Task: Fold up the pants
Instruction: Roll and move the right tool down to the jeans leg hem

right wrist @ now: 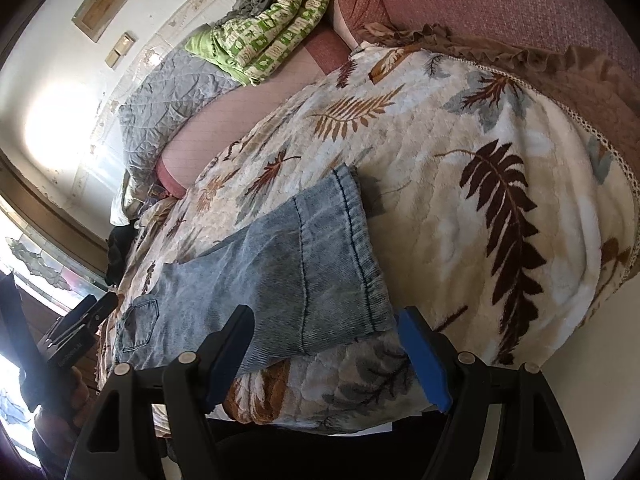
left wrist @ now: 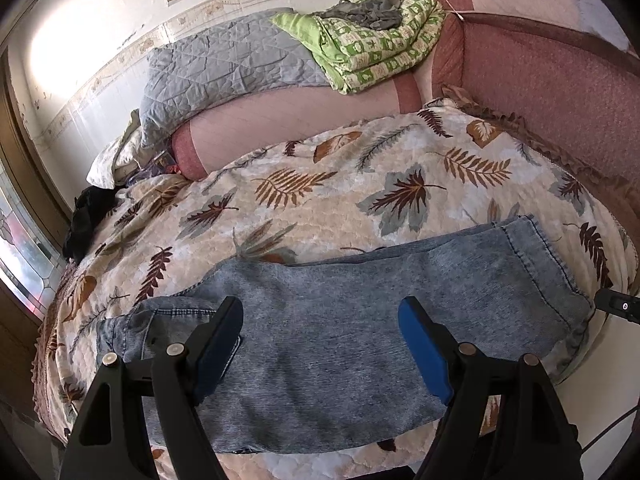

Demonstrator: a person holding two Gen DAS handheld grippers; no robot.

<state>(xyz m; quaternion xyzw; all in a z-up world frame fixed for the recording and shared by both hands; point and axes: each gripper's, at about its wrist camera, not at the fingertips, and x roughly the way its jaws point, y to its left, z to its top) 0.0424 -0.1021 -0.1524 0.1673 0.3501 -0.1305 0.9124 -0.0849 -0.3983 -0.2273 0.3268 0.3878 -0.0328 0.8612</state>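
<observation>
Light blue washed denim pants (left wrist: 340, 320) lie flat along the near edge of a leaf-patterned blanket (left wrist: 320, 184). My left gripper (left wrist: 320, 324) is open over their middle, and nothing is pinched between its blue pads (left wrist: 422, 352). In the right wrist view the pants (right wrist: 280, 272) show a back pocket (right wrist: 138, 324) at the left end and a stitched band at the right end. My right gripper (right wrist: 326, 336) is open over the near right corner of the pants, holding nothing. The left gripper (right wrist: 84, 316) shows at the far left, held in a person's hand.
A pink sofa back (left wrist: 540, 92) curves behind the blanket. On it lie a grey quilt (left wrist: 224, 68) and a folded green patterned blanket (left wrist: 380, 40). A dark garment (left wrist: 86, 216) sits at the far left edge, near a window (left wrist: 20, 248). The blanket drops off toward me.
</observation>
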